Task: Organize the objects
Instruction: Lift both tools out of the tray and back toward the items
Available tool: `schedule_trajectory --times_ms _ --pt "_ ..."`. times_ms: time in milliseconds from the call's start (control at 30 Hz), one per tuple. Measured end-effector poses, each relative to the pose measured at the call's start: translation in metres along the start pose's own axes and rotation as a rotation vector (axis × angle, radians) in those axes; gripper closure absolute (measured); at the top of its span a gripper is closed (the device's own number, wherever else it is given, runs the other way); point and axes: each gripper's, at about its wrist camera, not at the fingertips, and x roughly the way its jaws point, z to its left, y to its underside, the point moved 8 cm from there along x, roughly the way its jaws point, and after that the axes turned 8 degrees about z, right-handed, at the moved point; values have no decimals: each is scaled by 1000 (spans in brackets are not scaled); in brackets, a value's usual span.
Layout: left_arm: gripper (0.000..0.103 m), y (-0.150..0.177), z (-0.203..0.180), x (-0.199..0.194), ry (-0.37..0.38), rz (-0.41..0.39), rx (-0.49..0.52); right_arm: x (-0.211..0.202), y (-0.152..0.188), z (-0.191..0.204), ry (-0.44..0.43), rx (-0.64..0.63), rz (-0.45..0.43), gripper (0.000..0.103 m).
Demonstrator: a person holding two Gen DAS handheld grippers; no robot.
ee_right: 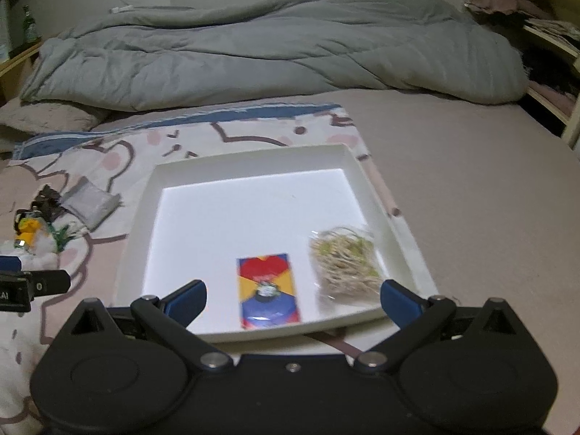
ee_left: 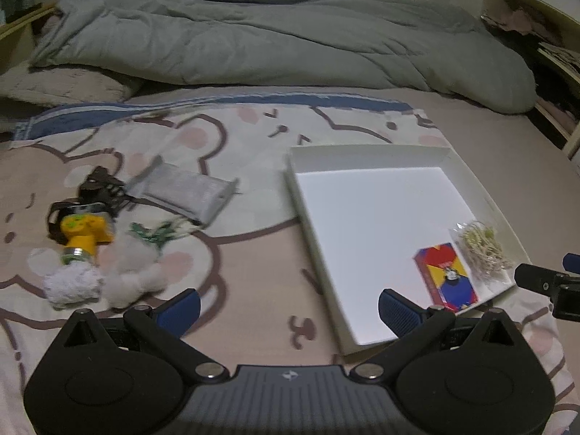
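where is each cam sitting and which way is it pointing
Left wrist: rides the left gripper, facing across the bed toward the grey duvet; loose items lie left, white tray right; its open blue fingers show, plus the right gripper's tip at the right edge.
Right wrist: rides the right gripper, looking into the tray over the card box and bag; open fingers show, left gripper at the left edge.
Shared: tray, card box, bag, duvet.

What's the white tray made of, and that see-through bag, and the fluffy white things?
The tray looks like thin matte white cardboard or plastic, with folded-looking walls; I can't tell which. The bag seems to be clear glossy plastic film, since its tangled yellowish contents show through. The fluffy things look like soft plush or yarn, with a fuzzy, blurred outline.
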Motion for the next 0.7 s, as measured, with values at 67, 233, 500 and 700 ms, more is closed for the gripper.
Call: schedule_trajectory --times_ms 67,233,500,700 --pt "0 0 12 -4 -14 -8 -11 0 -4 11 -12 -15 -3 0" --pt "0 -1 38 -15 -31 -27 -41 0 -13 43 -37 -55 -10 0" --pt "0 -3 78 -35 -67 -62 -81 1 -23 89 -75 -109 -18 0" --pt "0 -1 106 -50 -103 -78 -101 -1 -29 119 -106 -140 -27 0"
